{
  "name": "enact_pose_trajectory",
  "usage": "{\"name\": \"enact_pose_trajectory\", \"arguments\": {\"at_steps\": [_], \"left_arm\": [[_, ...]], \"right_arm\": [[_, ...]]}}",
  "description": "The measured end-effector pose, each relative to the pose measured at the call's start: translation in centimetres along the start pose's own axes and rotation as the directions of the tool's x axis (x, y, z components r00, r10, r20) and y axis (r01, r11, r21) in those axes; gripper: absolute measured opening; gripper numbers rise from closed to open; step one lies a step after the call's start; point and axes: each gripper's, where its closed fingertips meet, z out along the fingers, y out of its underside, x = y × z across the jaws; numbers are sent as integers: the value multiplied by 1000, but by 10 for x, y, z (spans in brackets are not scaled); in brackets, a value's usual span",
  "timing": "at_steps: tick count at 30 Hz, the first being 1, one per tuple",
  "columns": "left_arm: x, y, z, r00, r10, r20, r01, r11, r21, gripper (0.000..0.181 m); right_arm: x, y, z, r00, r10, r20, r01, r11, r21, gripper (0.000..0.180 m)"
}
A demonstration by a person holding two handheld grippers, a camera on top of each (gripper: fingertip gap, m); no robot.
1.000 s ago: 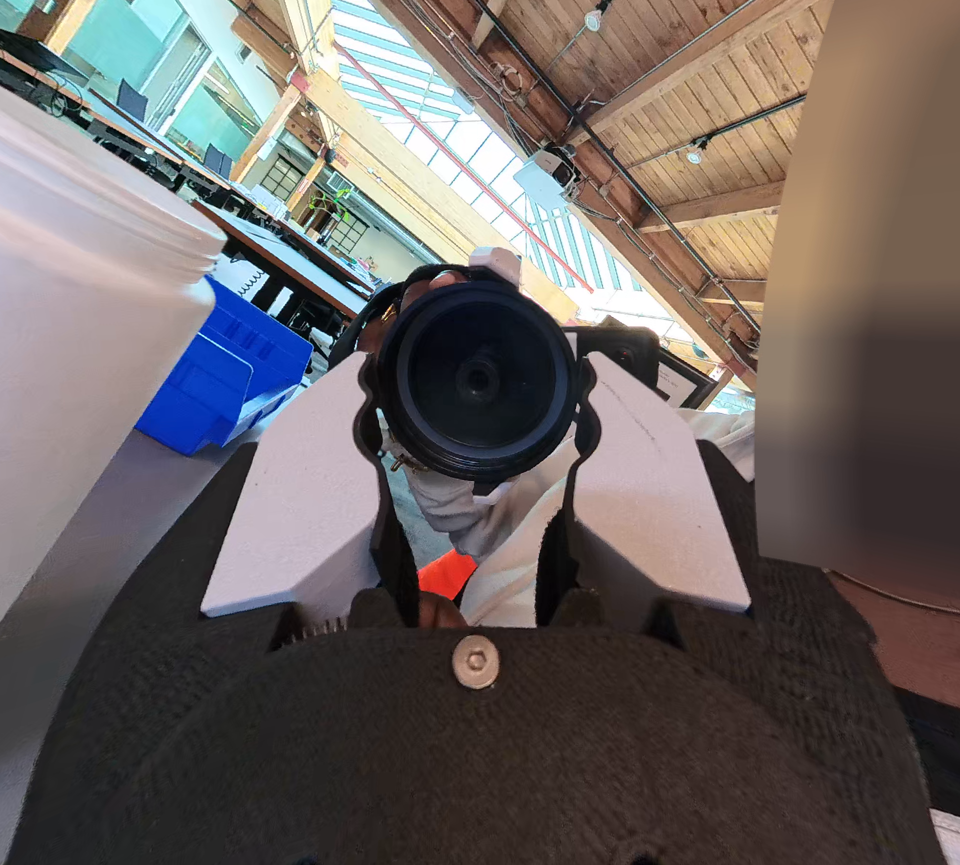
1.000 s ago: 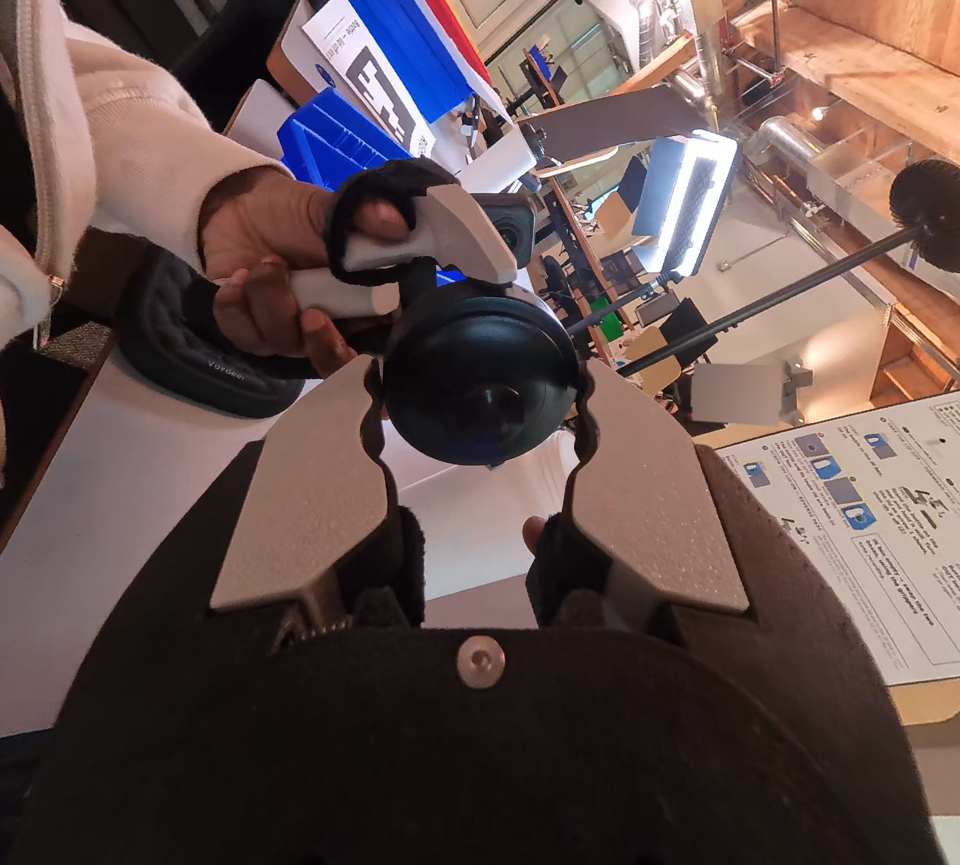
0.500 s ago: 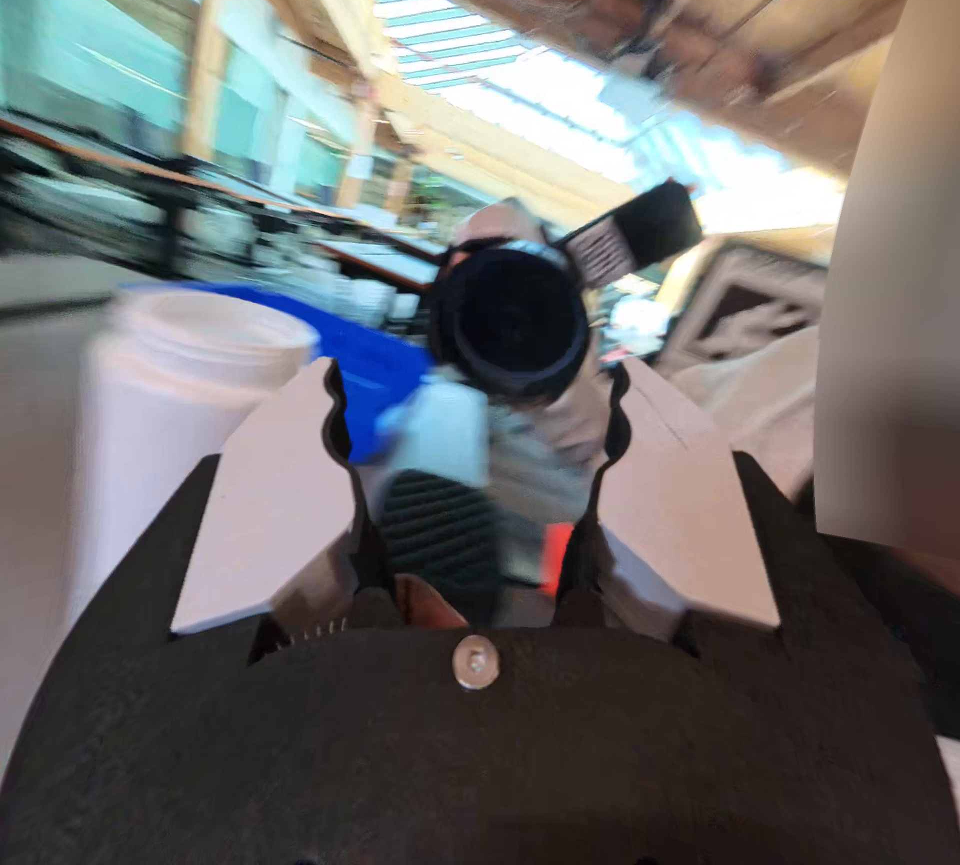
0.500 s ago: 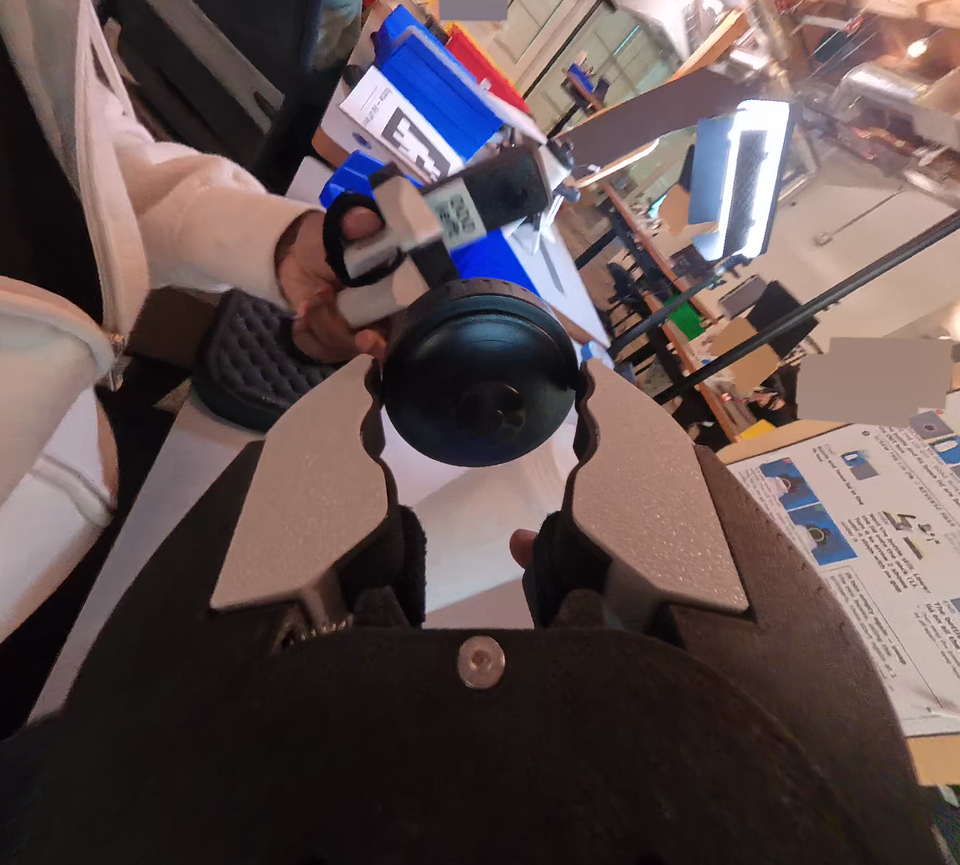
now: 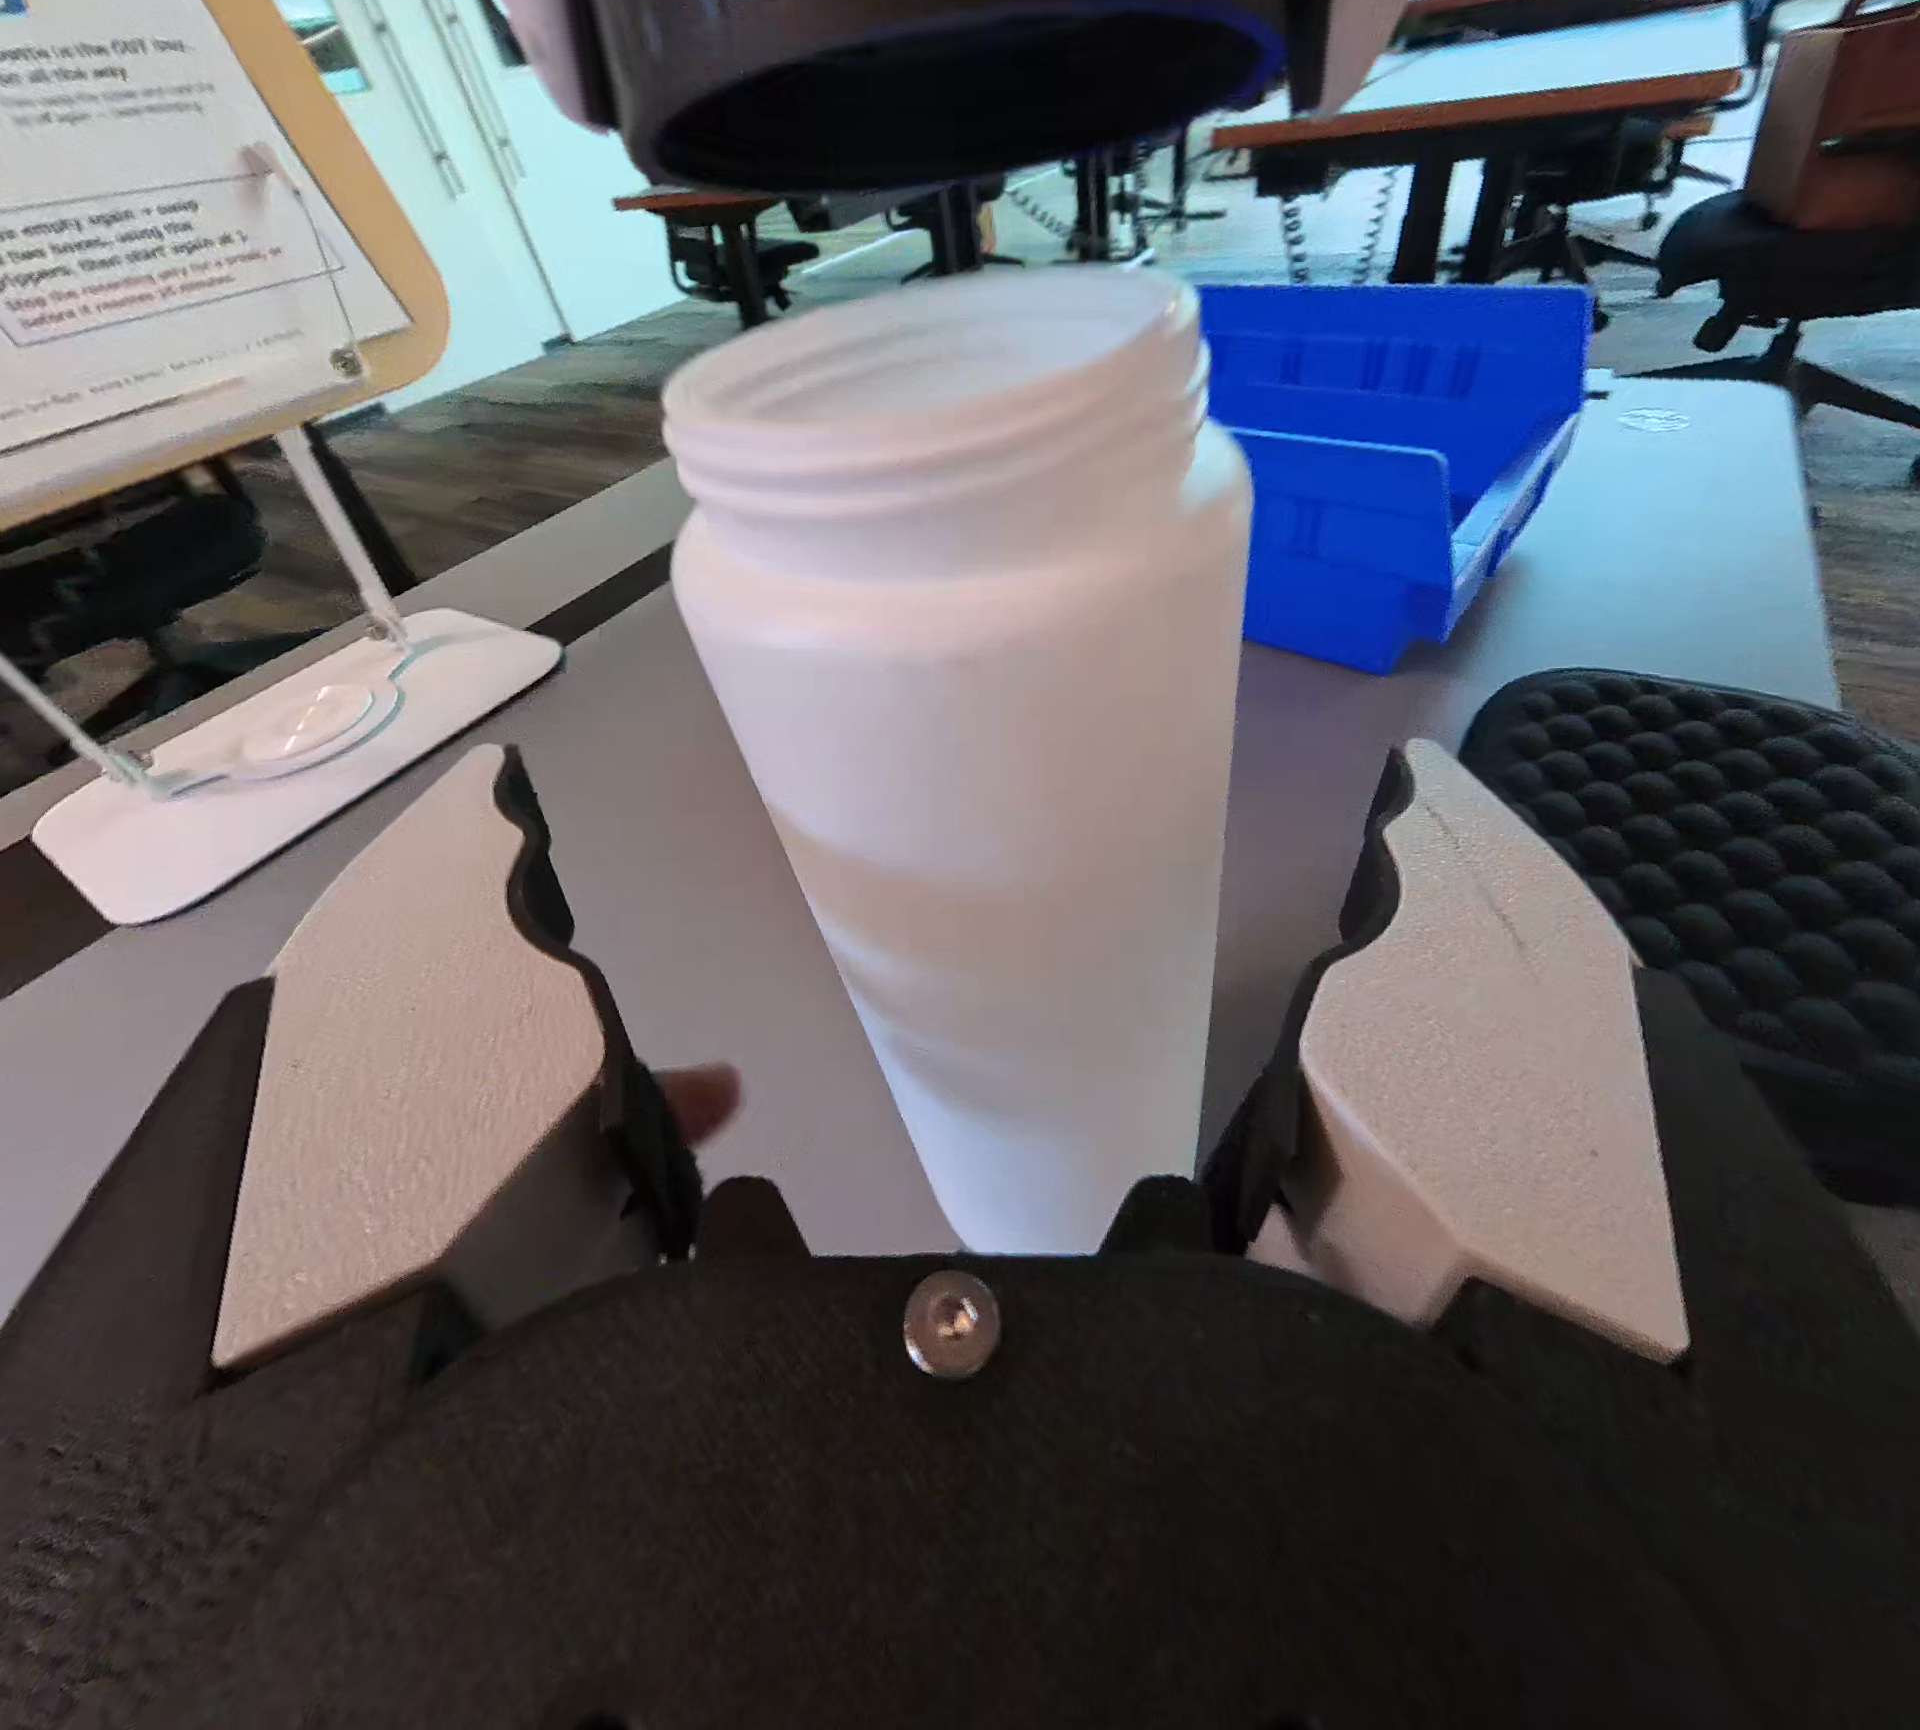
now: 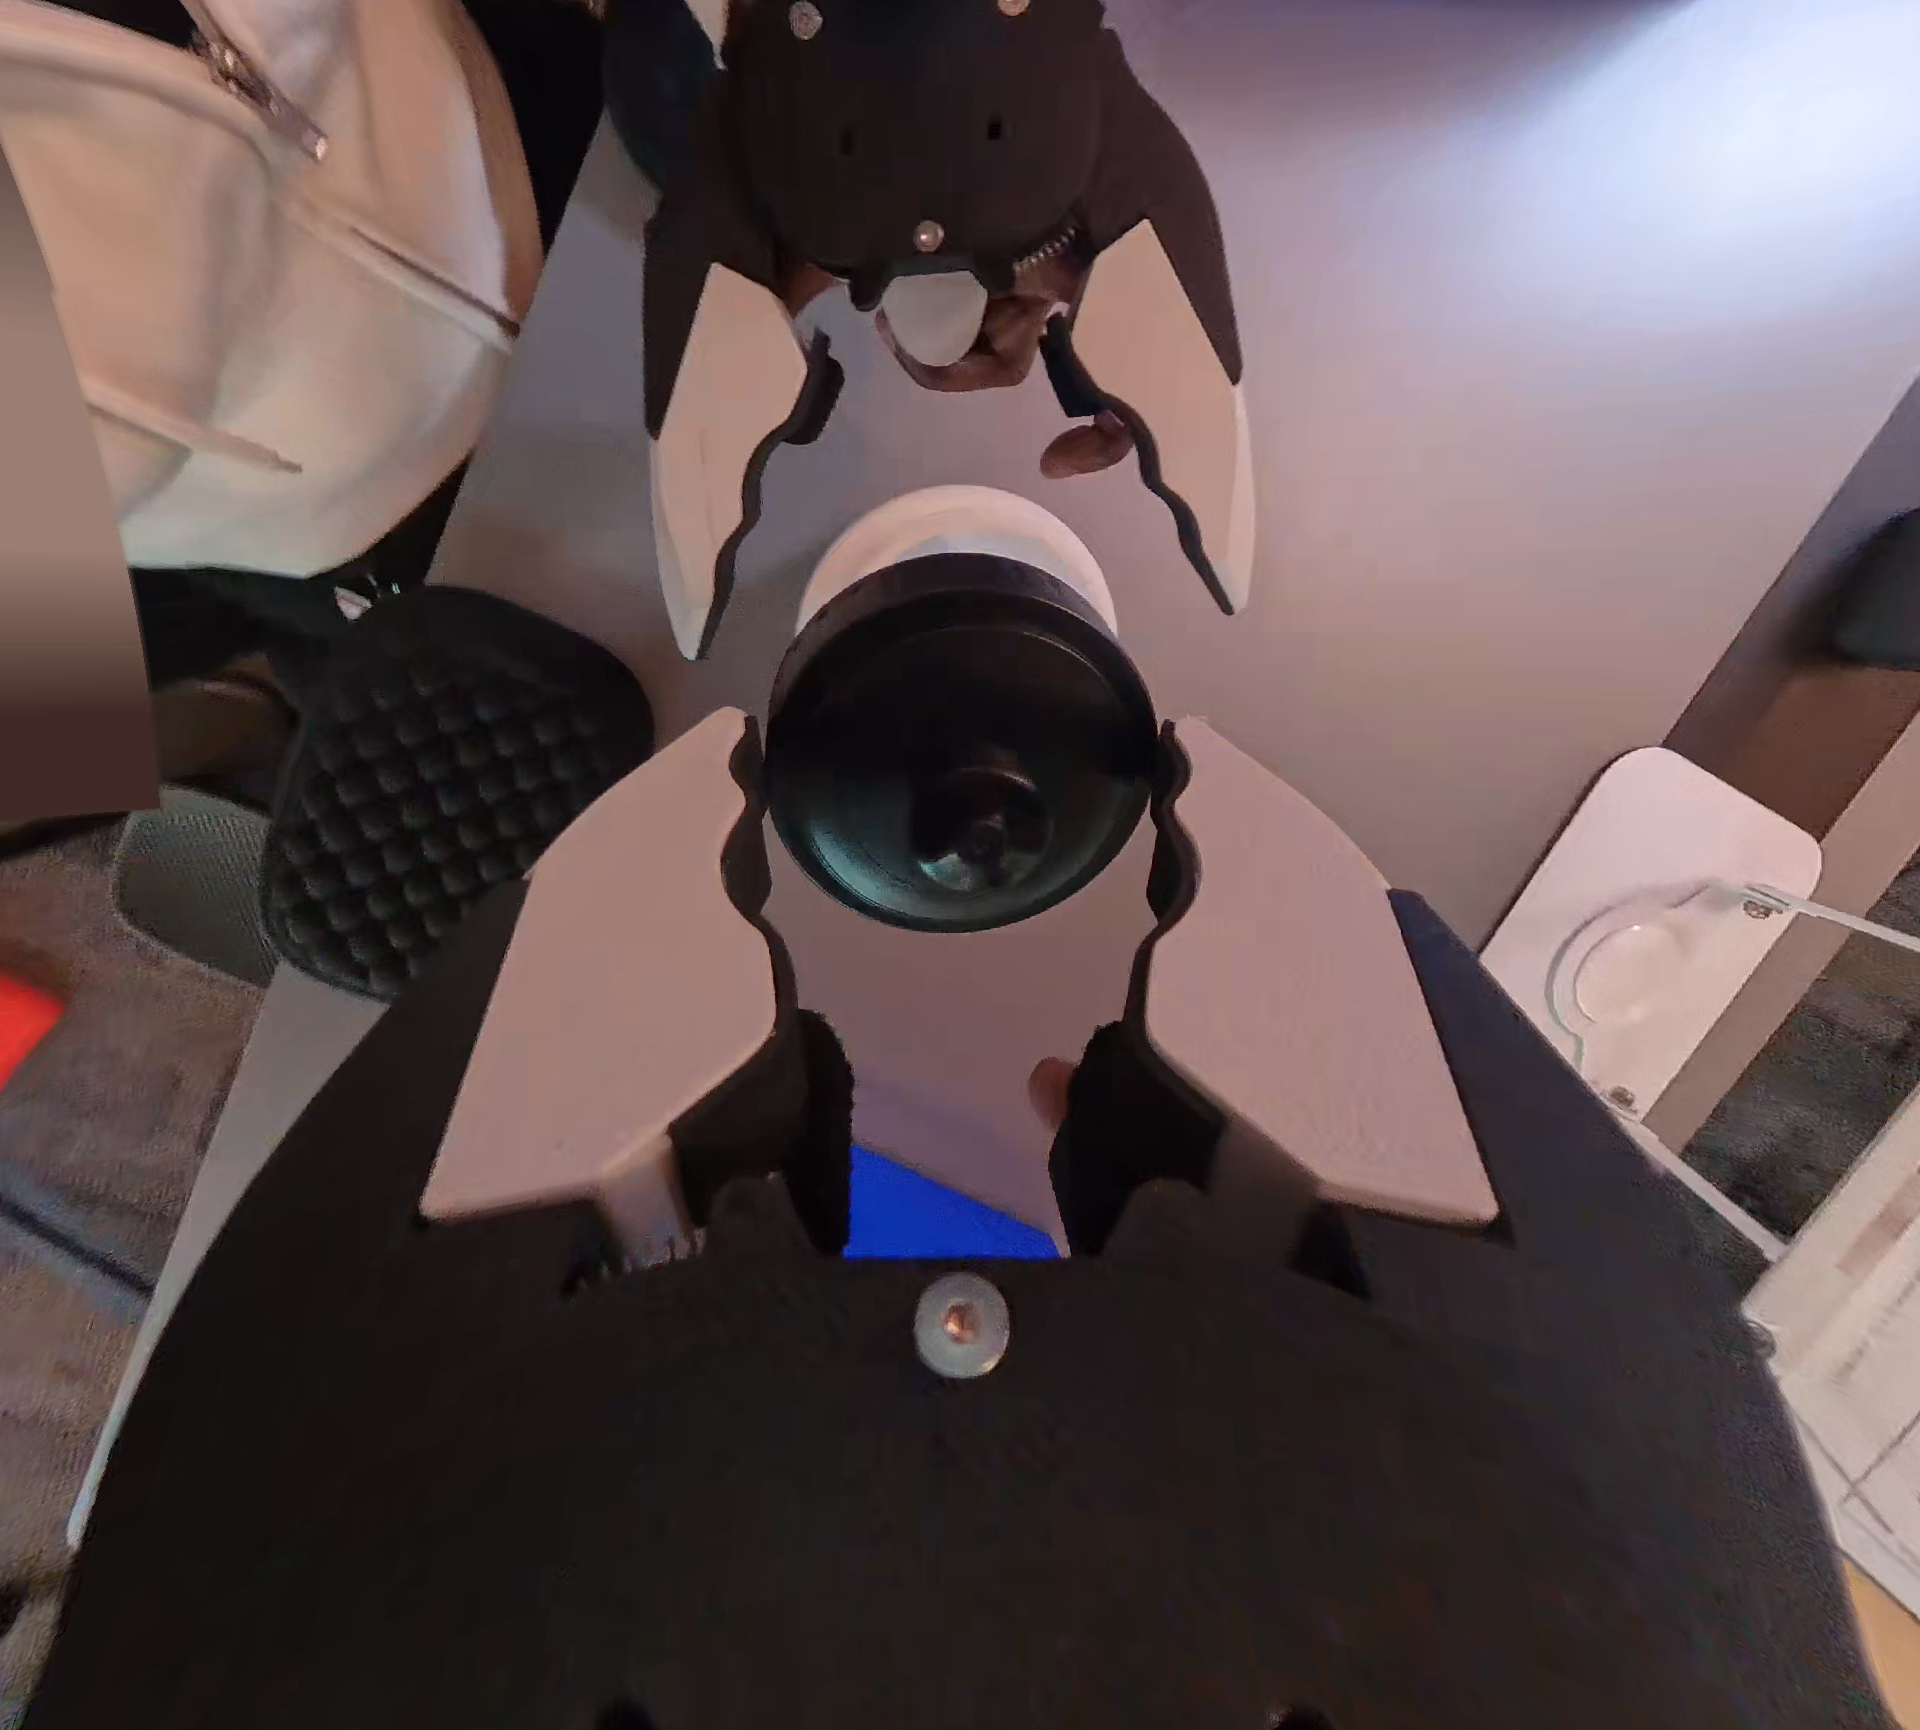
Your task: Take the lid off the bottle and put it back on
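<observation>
Black lid [image 6: 961, 761] clamped in the right gripper [image 6: 961, 781] jaws, hovering just above the open white bottle [image 5: 971, 704] standing on the counter [image 5: 1683, 537]. Left gripper [image 5: 951, 901] jaws spread wide either side of the bottle, not touching. Probably light, stiff, slick plastic, so best gripped mid-body, lid by its ribbed rim.

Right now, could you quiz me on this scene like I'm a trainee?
1. True or false: the lid is screwed onto the bottle.
2. Which gripper holds the lid: A left, B right?
3. Fill in: the bin behind the bottle is ____.

Key: 1 false, it hangs above the open mouth. 2 B, the right gripper; the left gripper is open around the bottle. 3 blue.
</observation>
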Motion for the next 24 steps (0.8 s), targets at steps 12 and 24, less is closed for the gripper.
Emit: {"name": "enact_pose_trajectory", "arguments": {"at_steps": [12, 24], "left_arm": [[5, -21, 14, 1000, -8, 21, 5, 991, 135, 137], [6, -12, 29, 998, -62, -6, 62, 982, 180, 102]], "right_arm": [[1, -4, 17, 994, -47, 94, 54, 995, -79, 72], [2, 4, 24, 994, -59, 95, 70, 991, -116, 72]]}}
